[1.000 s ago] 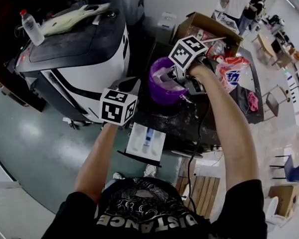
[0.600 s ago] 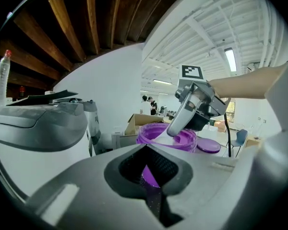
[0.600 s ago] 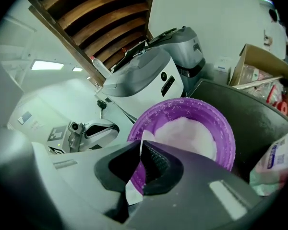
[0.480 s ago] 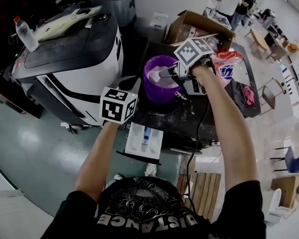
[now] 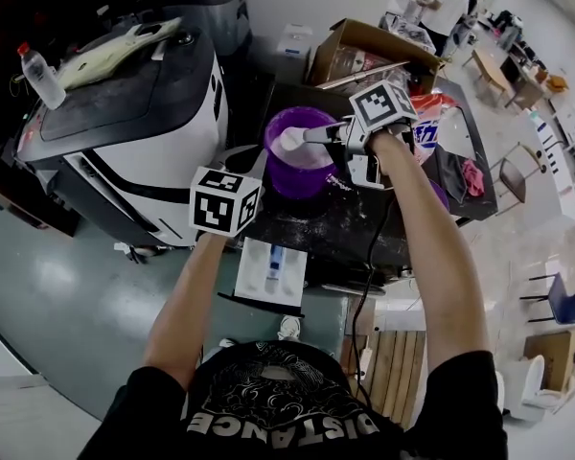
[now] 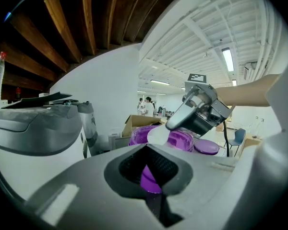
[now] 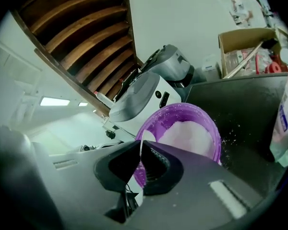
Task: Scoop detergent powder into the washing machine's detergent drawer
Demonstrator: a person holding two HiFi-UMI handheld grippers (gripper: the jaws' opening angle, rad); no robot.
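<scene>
My right gripper [image 5: 337, 134] is shut on the thin handle of a white scoop [image 5: 292, 140] and holds it over the left part of a purple bowl [image 5: 318, 175] of white detergent powder [image 7: 189, 135]. The scoop carries a heap of powder. The handle runs between the shut jaws in the right gripper view [image 7: 137, 176]. My left gripper [image 5: 252, 158] hovers by the bowl's near-left side, shut with nothing in it [image 6: 151, 195]. The detergent drawer [image 5: 273, 271] stands pulled out below it, a blue compartment showing. The washing machine [image 5: 125, 113] is to the left.
The bowl rests on a dark, powder-dusted table [image 5: 364, 223]. A detergent bag [image 5: 431, 132] and an open cardboard box [image 5: 369, 51] stand behind it. A purple lid [image 6: 206, 146] lies nearby. A plastic bottle [image 5: 38, 75] stands on the machine. People stand far back.
The right gripper has brought the scoop up out of the powder and moved it left over the bowl. The left gripper has stayed about where it was.
</scene>
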